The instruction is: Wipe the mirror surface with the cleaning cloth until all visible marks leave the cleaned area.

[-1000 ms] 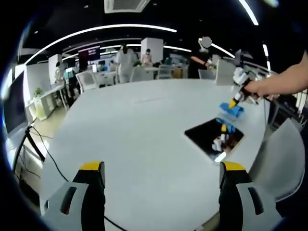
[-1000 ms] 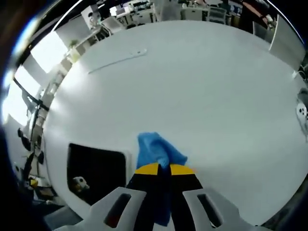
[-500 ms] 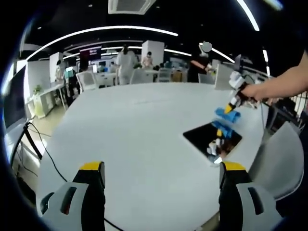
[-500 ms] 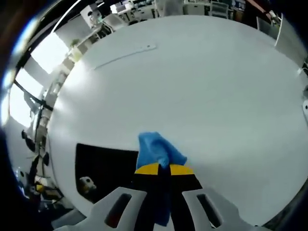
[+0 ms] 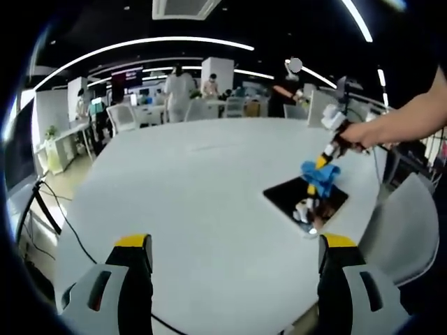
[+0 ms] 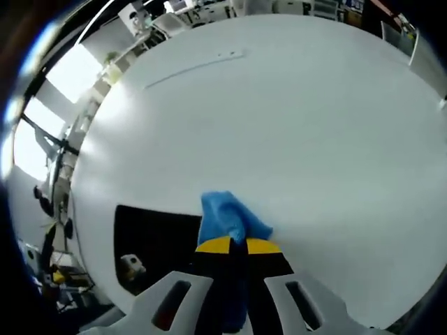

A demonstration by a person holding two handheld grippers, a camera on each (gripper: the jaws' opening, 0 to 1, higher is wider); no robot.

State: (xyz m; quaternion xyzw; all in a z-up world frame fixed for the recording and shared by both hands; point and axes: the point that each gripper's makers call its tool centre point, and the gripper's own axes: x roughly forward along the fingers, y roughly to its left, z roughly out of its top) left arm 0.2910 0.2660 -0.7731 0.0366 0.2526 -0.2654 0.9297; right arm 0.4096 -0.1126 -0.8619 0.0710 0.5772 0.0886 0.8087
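A blue cleaning cloth (image 6: 227, 222) was pinched between the closed yellow-tipped jaws of the right gripper (image 6: 238, 245), its bunched folds sticking out ahead of the tips above a large white round table (image 6: 293, 132). In the right gripper view, the dark rectangular mirror (image 6: 157, 241) lay flat on the table just beside the cloth, to its left, near the table's edge, with small pale reflections showing on its lower part. From the left gripper view, the same mirror (image 5: 302, 201) sat on the far right side of the table (image 5: 188, 202), and the right gripper (image 5: 327, 151), held by a person's hand (image 5: 360, 132) on an outstretched arm, hung over the mirror's far edge with the cloth (image 5: 318, 176) dangling down onto or just above the glass; contact could not be judged. The left gripper (image 5: 236, 246) was held well back from the mirror, its two jaws spread wide apart over the near edge of the table and gripping nothing. A dark cable (image 5: 52, 213) trailed off the table's left side. Behind the table stretched an open office with white chairs (image 5: 126, 116), desks and several people standing (image 5: 179, 87) under long ceiling light strips.
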